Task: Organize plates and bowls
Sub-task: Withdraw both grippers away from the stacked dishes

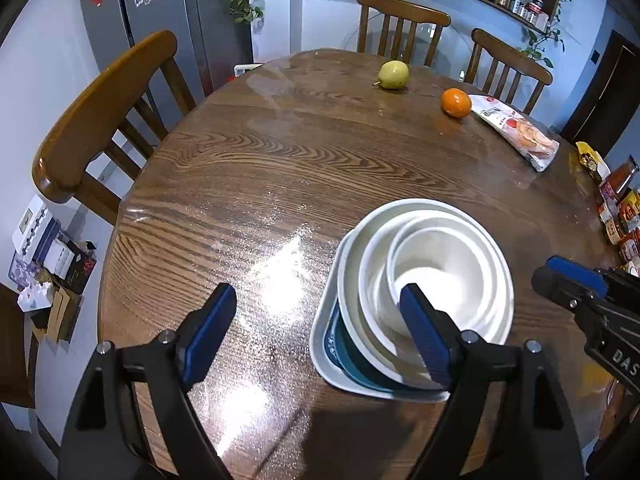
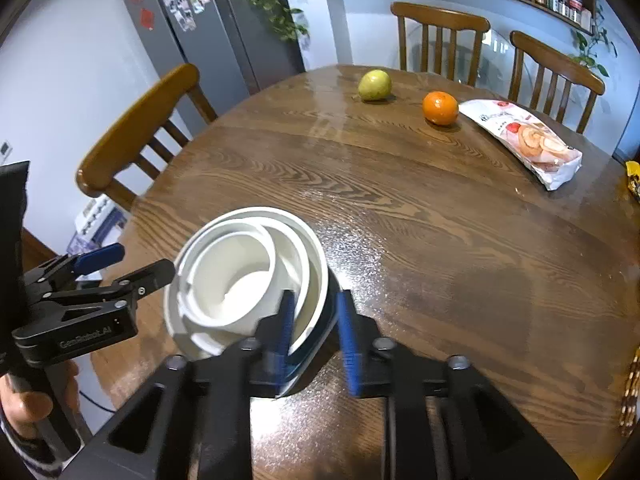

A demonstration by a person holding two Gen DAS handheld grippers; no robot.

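A stack of dishes stands on the round wooden table (image 1: 280, 152): a white square plate (image 1: 320, 344) at the bottom, a teal plate (image 1: 344, 364) on it, then nested white bowls (image 1: 440, 268). My left gripper (image 1: 316, 332) is open above the table just left of the stack, its right finger in front of the bowls. In the right wrist view the stack (image 2: 248, 276) looks tilted. My right gripper (image 2: 316, 336) has its jaws narrowly apart around the stack's right rim; the teal plate edge (image 2: 326, 320) lies between them. The right gripper also shows in the left wrist view (image 1: 568, 280).
A pear (image 1: 394, 75), an orange (image 1: 456, 103) and a snack bag (image 1: 516, 130) lie at the table's far side. Sauce packets (image 1: 620, 208) sit at the right edge. Wooden chairs (image 1: 100, 116) stand around the table. A fridge (image 1: 160, 12) stands behind.
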